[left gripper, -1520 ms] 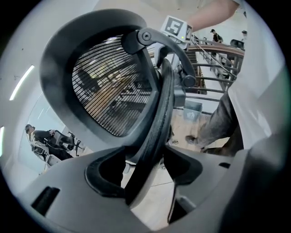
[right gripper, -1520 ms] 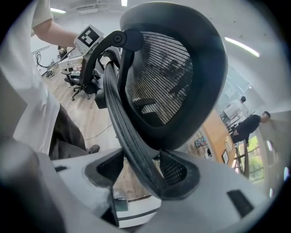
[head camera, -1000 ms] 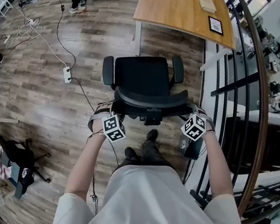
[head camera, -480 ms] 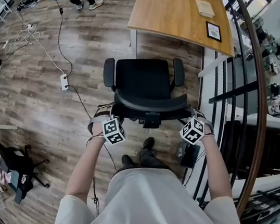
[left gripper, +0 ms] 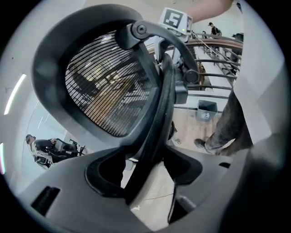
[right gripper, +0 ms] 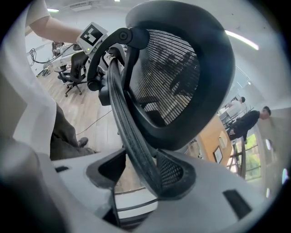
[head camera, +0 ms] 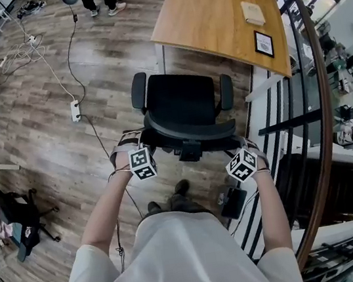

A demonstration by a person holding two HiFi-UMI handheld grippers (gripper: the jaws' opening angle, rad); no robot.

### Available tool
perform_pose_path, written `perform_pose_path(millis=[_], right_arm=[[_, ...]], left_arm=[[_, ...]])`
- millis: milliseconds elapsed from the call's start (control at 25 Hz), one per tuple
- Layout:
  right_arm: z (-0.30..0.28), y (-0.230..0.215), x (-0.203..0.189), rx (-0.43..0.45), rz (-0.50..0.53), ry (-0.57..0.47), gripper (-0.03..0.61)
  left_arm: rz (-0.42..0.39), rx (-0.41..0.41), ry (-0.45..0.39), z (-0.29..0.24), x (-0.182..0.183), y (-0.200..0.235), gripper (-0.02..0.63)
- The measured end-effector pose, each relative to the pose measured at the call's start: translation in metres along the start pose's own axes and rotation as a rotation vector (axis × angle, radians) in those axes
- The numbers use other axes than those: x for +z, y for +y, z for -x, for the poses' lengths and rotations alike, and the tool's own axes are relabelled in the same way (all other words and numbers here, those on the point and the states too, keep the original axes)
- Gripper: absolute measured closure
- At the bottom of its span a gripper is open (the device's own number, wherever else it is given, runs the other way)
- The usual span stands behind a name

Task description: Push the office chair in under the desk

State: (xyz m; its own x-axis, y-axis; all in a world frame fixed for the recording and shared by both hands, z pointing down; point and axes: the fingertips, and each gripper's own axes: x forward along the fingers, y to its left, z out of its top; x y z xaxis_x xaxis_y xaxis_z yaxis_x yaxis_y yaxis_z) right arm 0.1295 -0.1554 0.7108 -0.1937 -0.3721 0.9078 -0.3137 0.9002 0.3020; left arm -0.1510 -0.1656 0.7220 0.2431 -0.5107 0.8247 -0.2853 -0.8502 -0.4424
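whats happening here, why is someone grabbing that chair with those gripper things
A person stands behind a black office chair with a two-jaw gripper in each hand. The left gripper and the right gripper each straddle the rim of the backrest, one toward either end; the right one's jaws are closing around it. The wooden desk lies just ahead, and the chair is not yet under it.
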Motion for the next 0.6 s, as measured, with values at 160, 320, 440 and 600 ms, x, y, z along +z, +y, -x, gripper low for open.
perform_pose_path(millis=[160, 320, 440, 600], right_arm=[[-0.004, -0.019, -0.011, -0.005, -0.001, 0.0, 0.367], [-0.006, -0.043, -0.021, -0.033, 0.007, -0.001, 0.367], [-0.008, -0.059, -0.029, -0.053, 0.002, -0.005, 0.367], [-0.016, -0.075, -0.036, -0.066, -0.002, -0.004, 0.365]], left_arm=[[-0.02, 0.016, 0.0, -0.016, 0.016, 0.015, 0.357], [-0.037, 0.023, 0.001, -0.03, 0.034, 0.03, 0.36], [-0.045, 0.023, -0.006, -0.04, 0.048, 0.041, 0.36], [-0.051, 0.004, -0.011, -0.053, 0.06, 0.051, 0.36]])
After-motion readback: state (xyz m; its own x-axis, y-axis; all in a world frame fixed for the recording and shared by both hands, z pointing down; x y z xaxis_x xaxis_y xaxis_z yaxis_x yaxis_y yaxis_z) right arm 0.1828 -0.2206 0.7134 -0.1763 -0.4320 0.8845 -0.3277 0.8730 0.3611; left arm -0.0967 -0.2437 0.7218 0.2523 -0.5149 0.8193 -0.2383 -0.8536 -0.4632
